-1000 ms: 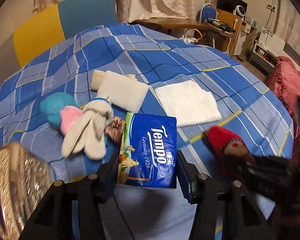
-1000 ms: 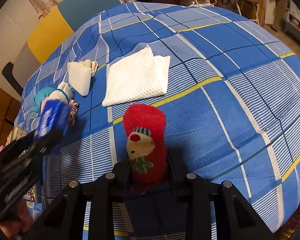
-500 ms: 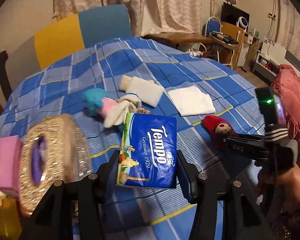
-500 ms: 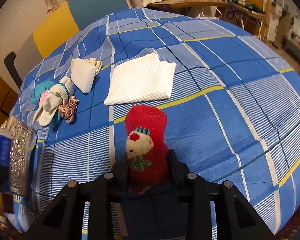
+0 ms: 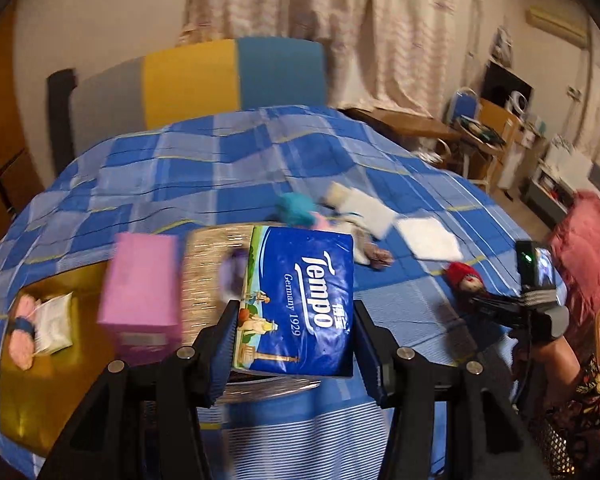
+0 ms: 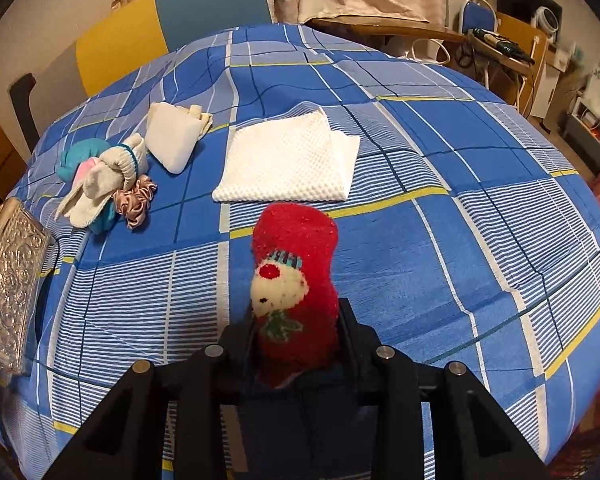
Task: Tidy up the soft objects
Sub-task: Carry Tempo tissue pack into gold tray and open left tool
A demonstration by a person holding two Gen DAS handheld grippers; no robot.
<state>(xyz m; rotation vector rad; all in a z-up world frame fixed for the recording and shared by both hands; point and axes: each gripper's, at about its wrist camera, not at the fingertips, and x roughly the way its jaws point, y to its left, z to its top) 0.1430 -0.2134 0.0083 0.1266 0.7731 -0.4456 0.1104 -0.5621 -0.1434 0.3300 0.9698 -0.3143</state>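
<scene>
My left gripper (image 5: 294,336) is shut on a blue Tempo tissue pack (image 5: 300,300), held above a silver embossed tissue box (image 5: 208,268) at the table's left. My right gripper (image 6: 296,332) is shut on a red sock with a snowman face (image 6: 294,280), which also shows small in the left wrist view as the red sock (image 5: 464,276). On the blue plaid cloth lie a white folded towel (image 6: 288,164), a white pouch (image 6: 170,140), rolled cream and teal socks (image 6: 100,176) and a pink satin scrunchie (image 6: 136,200).
A pink box (image 5: 142,296) stands left of the silver box, on a yellow tray (image 5: 56,384) that holds a pink roll and a small white packet (image 5: 52,324). A chair with grey, yellow and blue panels (image 5: 196,80) stands behind the table. A person's hand (image 5: 548,352) holds the right gripper.
My left gripper carried the tissue pack left and upward, away from the sock pile, until the silver box, pink box and yellow tray came into view. The right gripper kept still with the red sock.
</scene>
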